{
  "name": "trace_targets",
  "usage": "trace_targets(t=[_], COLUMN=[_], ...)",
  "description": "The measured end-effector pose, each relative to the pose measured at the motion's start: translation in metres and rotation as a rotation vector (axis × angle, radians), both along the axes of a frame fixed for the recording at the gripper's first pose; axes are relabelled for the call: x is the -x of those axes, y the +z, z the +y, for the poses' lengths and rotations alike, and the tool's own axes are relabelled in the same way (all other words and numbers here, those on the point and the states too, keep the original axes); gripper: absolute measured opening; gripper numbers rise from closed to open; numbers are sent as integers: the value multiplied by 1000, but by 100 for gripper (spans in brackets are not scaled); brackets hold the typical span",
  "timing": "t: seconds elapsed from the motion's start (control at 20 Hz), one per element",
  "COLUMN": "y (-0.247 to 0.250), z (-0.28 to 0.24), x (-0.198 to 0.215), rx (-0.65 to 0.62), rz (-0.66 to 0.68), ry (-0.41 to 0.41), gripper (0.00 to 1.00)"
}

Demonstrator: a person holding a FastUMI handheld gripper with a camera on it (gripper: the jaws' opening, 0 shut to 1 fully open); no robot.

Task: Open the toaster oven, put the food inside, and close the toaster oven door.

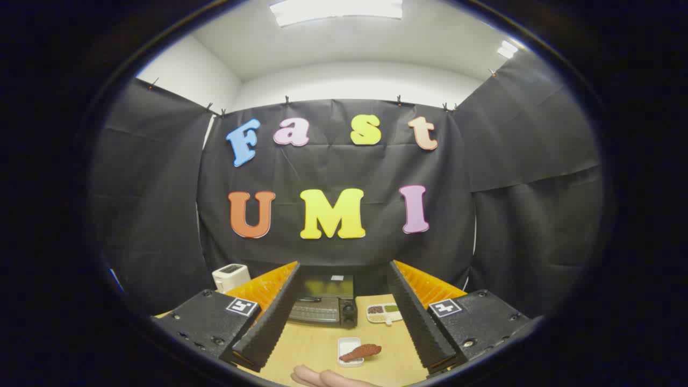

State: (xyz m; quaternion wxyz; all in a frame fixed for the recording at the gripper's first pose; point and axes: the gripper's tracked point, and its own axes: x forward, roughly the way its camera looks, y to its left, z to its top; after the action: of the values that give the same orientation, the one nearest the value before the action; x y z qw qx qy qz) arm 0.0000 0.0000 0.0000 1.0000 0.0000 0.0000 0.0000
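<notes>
A black toaster oven (321, 303) stands at the far side of the wooden table (314, 346), its door shut, seen between my fingers. Nearer, a brown piece of food (361, 352) lies across a small white tray (349, 351) on the table. My gripper (342, 357) is held above the table, open wide, with nothing between its fingers (266, 328). The food and the oven are both ahead of the fingertips.
A small white toaster (230, 277) stands at the back left. A white sectioned dish (384, 313) with brown and green fillings sits right of the oven. A person's fingers (322, 378) rest on the table's near edge, just before the tray.
</notes>
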Motion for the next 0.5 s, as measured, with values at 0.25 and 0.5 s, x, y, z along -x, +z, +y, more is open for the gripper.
trace_targets(t=[0.25, 0.5], y=[-1, -12], z=[1, 4], x=[0, -10], rx=[-29, -20], rz=[-12, 0], ry=[-10, -13], gripper=[100, 100])
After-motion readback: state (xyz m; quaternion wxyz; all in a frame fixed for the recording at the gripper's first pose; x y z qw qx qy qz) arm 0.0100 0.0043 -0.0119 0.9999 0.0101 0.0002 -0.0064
